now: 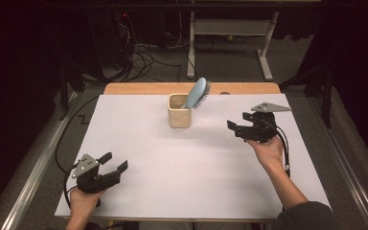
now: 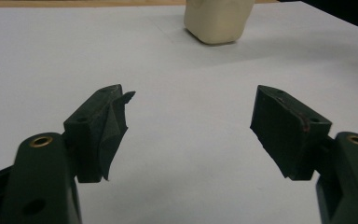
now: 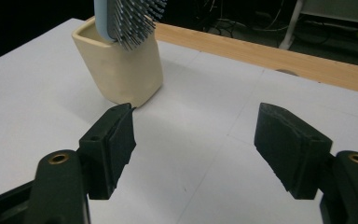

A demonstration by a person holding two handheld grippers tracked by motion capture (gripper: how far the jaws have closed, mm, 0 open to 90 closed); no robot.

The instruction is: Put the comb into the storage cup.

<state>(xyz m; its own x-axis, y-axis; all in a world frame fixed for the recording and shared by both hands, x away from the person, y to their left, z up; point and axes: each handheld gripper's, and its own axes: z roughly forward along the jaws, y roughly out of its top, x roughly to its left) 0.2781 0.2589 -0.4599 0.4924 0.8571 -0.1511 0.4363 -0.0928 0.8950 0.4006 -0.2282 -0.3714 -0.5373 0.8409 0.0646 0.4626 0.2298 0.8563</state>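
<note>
Hairbrush [image 1: 199,92] stands head-up in the cup [image 1: 178,118] near the bench's [image 1: 148,158] far edge. Right tool [image 1: 235,127] gapes empty beside the cup; left tool [image 1: 116,162] gapes empty near the front-left corner. Likely next: pinch brush head, lift straight up, avoid tipping cup.

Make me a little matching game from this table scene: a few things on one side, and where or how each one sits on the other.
Things:
1. hairbrush
2. cream cup
3. left gripper
4. right gripper

Places or states:
A. open, held near the table's front edge
B. stands upright on the white sheet near the far edge
C. open, jaws pointing towards the cup from beside it
D. leans handle-down inside the cup, bristle head sticking out

Pairs: 1-D, 2-B, 3-A, 4-C
</note>
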